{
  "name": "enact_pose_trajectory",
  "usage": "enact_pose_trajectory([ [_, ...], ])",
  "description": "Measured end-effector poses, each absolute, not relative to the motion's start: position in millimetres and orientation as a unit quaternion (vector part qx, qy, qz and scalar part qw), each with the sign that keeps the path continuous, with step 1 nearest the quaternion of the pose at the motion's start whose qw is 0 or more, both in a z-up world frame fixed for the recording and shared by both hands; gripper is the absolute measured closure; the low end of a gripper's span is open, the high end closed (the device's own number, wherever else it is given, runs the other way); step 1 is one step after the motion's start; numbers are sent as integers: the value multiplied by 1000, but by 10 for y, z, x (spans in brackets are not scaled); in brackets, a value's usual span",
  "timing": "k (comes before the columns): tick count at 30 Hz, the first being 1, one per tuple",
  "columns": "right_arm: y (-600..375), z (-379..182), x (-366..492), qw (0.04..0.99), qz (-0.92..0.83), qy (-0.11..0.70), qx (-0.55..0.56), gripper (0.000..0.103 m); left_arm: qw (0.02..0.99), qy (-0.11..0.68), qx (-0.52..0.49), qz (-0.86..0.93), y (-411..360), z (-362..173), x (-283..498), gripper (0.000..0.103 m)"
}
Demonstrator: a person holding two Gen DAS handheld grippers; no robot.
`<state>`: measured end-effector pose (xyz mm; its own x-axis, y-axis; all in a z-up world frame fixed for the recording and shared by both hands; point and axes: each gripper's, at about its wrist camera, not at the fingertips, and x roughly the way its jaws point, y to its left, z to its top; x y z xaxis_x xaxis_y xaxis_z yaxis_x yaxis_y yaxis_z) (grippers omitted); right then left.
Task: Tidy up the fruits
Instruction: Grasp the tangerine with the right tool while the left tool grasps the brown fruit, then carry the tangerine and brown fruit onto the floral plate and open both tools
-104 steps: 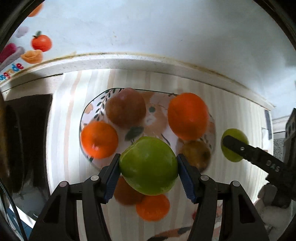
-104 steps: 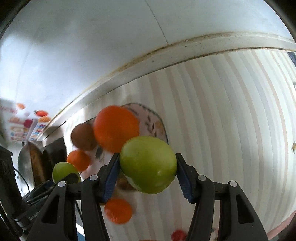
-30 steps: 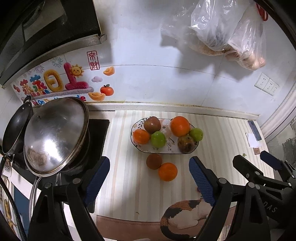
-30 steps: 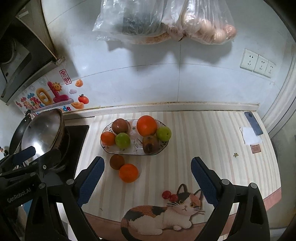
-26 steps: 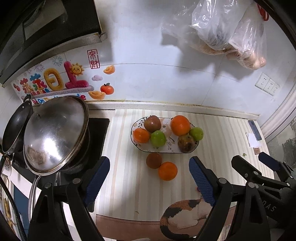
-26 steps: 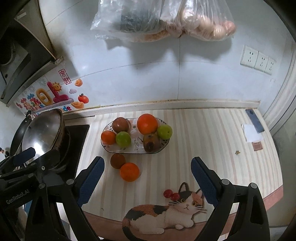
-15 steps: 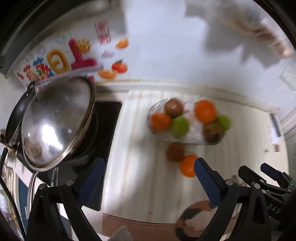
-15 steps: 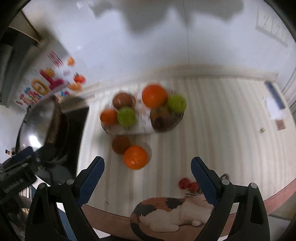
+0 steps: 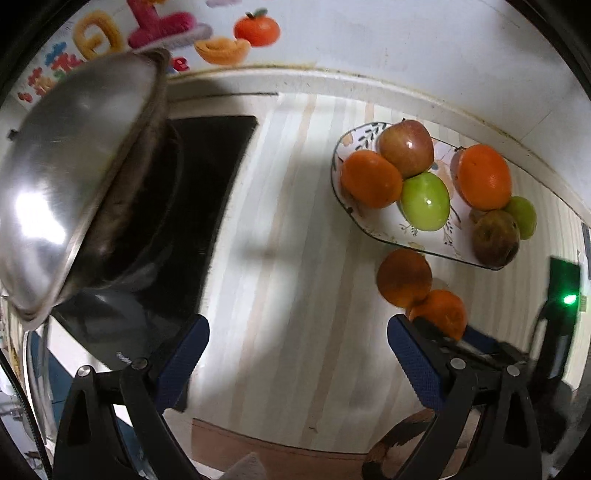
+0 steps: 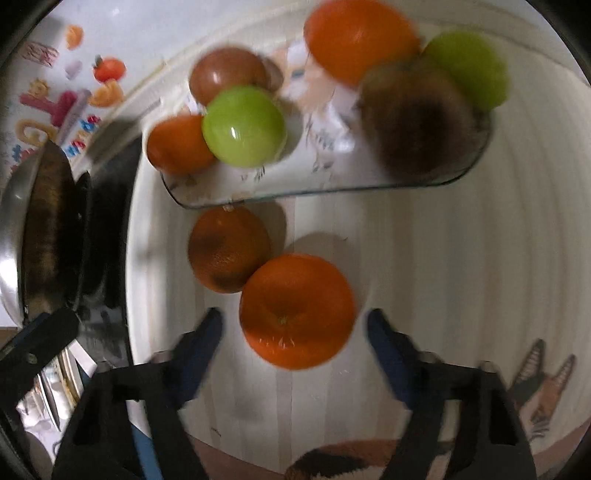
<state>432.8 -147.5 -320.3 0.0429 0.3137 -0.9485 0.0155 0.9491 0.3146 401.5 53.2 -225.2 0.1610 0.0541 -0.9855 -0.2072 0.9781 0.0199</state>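
Observation:
A patterned plate (image 9: 395,227) (image 10: 321,147) on the striped counter holds two oranges, two green apples, a red apple and a brown fruit. In front of it lie a brownish orange (image 10: 229,249) (image 9: 403,277) and a bright orange (image 10: 297,310) (image 9: 439,312), touching each other. My right gripper (image 10: 294,339) is open, its jaws on either side of the bright orange and close to it. My left gripper (image 9: 297,347) is open and empty over the bare counter left of the loose fruit.
A steel pot lid (image 9: 74,192) on a pan sits on the black stove (image 9: 199,192) at left. The wall with fruit stickers (image 9: 255,27) runs behind. A cat picture (image 10: 532,391) marks the counter's front edge.
Both grippers have dropped from high above toward the counter. The right one has closed in on the bright orange. The left one has come down left of the loose fruit.

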Motion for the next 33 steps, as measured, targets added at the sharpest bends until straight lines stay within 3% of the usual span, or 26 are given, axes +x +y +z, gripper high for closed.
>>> enact_pose_trajectory([
  [14,-2075,-3176,4154,705,59,692,141,35,710,703,-37,-10,-103,-2982,4651,6],
  [15,-2112,-3186,4157,705,54,693,143,35,710,703,-33,-14,-140,-3023,4671,9],
  [17,-2127,-3197,4152,703,55,693,148,35,713,701,-27,-20,-185,-3070,4693,38],
  [19,-2126,-3191,4150,704,55,694,143,35,711,701,-36,-32,-217,-3100,4697,51],
  [33,-1710,-3209,3883,676,122,720,98,35,704,709,-30,-29,-25,-3054,3666,52],
])
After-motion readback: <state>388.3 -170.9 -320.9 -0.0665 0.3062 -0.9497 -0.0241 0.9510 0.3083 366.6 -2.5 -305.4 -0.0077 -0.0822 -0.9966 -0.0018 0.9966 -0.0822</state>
